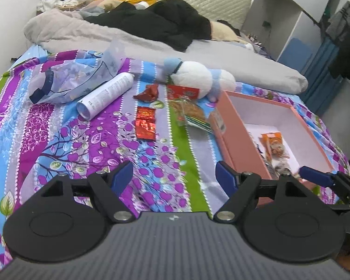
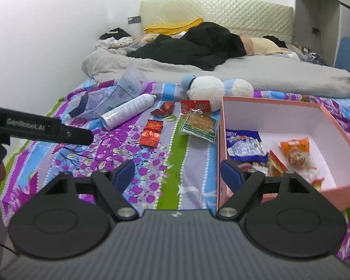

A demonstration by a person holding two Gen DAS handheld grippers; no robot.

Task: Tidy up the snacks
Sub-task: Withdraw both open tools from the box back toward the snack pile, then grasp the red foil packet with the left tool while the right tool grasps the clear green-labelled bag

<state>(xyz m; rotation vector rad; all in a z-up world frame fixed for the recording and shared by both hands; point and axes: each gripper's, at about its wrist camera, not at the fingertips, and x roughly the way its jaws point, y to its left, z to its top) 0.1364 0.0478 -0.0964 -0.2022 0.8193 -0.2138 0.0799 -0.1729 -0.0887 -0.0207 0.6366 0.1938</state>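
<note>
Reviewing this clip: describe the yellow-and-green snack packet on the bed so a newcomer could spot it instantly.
Find the pink box on the patterned bedspread. Just outside its left wall, in front of the white plush toy, lies the clear packet with a green edge. Unlike the red foil packets further left, it shows yellowish contents.

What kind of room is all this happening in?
Most likely a bedroom: everything lies on a bed with a floral sheet, a padded headboard behind, and a rumpled grey duvet with pillows.
</note>
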